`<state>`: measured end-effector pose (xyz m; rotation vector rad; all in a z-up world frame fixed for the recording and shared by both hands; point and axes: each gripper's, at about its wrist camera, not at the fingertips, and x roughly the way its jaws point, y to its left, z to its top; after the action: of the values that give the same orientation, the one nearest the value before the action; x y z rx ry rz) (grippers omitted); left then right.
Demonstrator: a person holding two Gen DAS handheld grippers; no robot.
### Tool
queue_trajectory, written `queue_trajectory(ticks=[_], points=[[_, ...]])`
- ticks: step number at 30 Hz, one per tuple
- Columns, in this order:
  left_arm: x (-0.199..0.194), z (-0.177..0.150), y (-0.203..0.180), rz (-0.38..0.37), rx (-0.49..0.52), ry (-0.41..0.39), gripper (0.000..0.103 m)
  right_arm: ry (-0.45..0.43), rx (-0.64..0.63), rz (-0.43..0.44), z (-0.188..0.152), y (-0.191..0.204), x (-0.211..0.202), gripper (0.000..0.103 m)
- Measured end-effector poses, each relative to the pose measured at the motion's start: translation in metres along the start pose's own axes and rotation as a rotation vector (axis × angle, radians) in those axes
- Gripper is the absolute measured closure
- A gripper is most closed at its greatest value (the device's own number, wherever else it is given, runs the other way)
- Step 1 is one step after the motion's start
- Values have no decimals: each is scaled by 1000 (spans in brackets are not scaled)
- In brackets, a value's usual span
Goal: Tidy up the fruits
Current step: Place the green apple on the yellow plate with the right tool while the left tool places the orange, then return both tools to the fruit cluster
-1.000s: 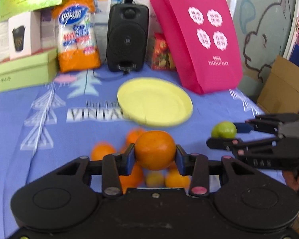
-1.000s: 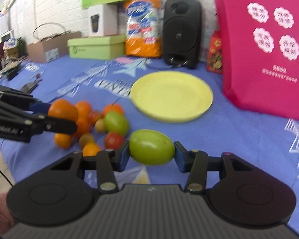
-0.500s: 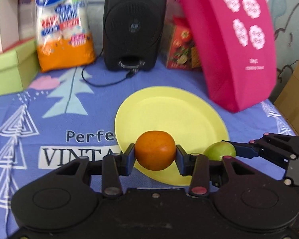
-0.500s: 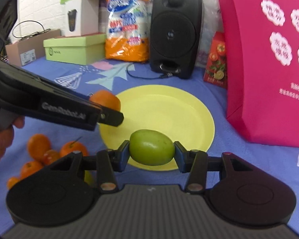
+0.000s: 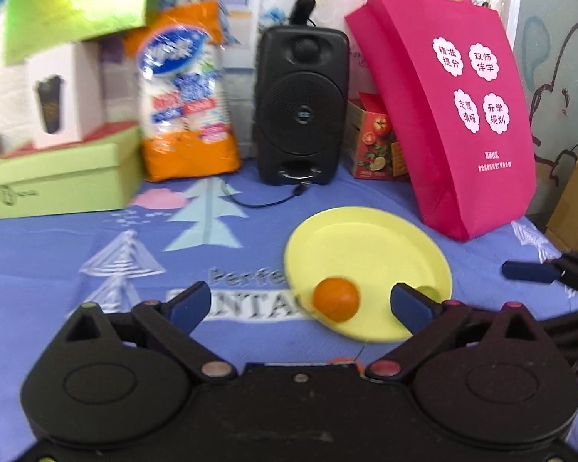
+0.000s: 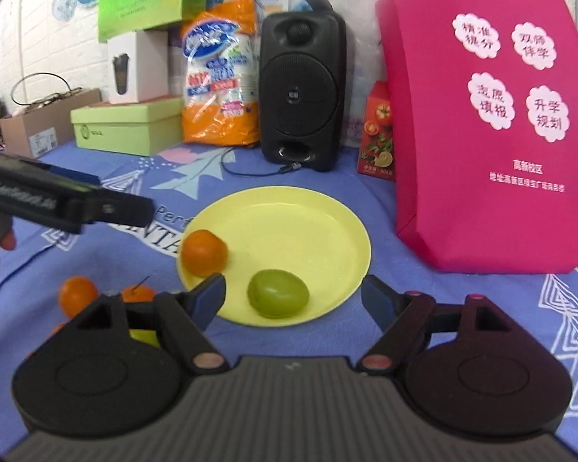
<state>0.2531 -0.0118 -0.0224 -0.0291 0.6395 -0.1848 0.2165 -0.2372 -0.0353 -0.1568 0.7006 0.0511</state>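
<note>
A yellow plate (image 5: 366,254) (image 6: 289,227) lies on the blue cloth. An orange (image 5: 336,299) (image 6: 204,253) rests at the plate's near left rim, and a green fruit (image 6: 277,292) lies on its near side. In the left wrist view the green fruit (image 5: 428,292) is mostly hidden behind a finger. My left gripper (image 5: 300,306) (image 6: 77,202) has its jaws opening wide; the orange sits free beyond them. My right gripper (image 6: 294,296) (image 5: 539,273) is also opening, with the green fruit untouched just ahead of its pads.
Loose oranges (image 6: 77,294) and a yellow-green fruit (image 6: 144,337) lie left of the plate. A pink bag (image 6: 489,115) stands right of it. Behind it are a black speaker (image 6: 302,88) with a cable (image 6: 250,171), an orange packet (image 6: 221,77) and a green box (image 6: 127,127).
Both grippers were shut on their fruits over the plate; now both stand open, the orange and green fruit lie on the plate, and both grippers have drawn back from it.
</note>
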Motion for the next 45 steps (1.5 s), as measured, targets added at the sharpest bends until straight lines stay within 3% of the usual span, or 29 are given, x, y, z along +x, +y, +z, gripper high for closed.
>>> queue_trajectory(ticks=[8, 16, 20, 26, 37, 43, 45], points=[[-58, -44, 1, 100, 60, 9, 2, -5, -2, 49, -22, 18, -42, 26], [-87, -93, -10, 74, 60, 51, 2, 31, -27, 117, -52, 46, -63, 27], [-89, -113, -14, 60, 60, 84, 2, 53, -66, 156, -63, 59, -70, 37], [-86, -119, -12, 41, 21, 102, 2, 73, -92, 187, -71, 72, -74, 46], [-82, -117, -12, 43, 20, 120, 2, 99, -104, 202, -77, 78, -72, 48], [-76, -117, -14, 26, 25, 124, 10, 122, -120, 219, -80, 79, -66, 48], [-74, -117, -14, 9, 24, 128, 17, 130, -122, 228, -81, 79, -64, 48]])
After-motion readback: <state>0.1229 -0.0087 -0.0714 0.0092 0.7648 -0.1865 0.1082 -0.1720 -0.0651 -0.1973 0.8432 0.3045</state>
